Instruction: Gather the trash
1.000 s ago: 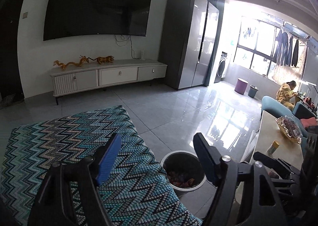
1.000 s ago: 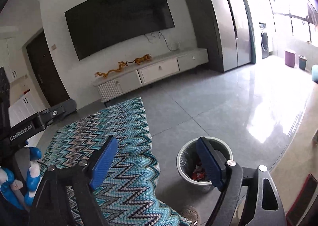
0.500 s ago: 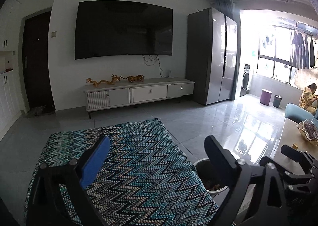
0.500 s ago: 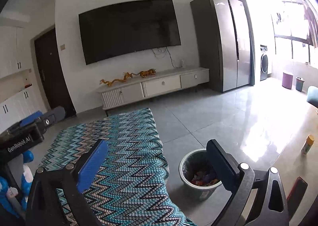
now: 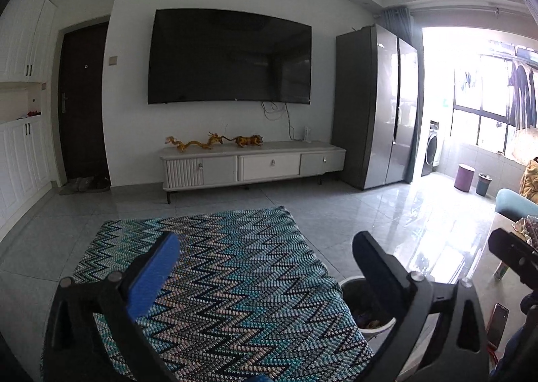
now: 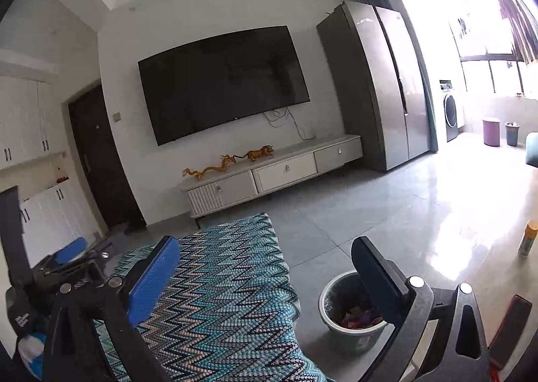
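A round grey trash bin (image 6: 349, 318) lined with a dark bag stands on the tiled floor and holds colourful wrappers (image 6: 356, 316). It also shows in the left wrist view (image 5: 366, 314), partly hidden behind the right finger. My left gripper (image 5: 265, 257) is open and empty, held up over the zigzag blanket (image 5: 222, 281). My right gripper (image 6: 265, 259) is open and empty, above and just left of the bin. The left gripper shows at the left edge of the right wrist view (image 6: 77, 257).
A zigzag blue blanket (image 6: 222, 298) covers a surface in front. A pale table at the right (image 6: 487, 278) carries a small bottle (image 6: 528, 237) and a phone (image 6: 511, 321). A TV cabinet (image 5: 252, 163), a fridge (image 5: 376, 106) and open tiled floor (image 5: 370, 214) lie ahead.
Both grippers have tilted upward, so the views have risen from the bin towards the TV wall. Both stay open and empty.
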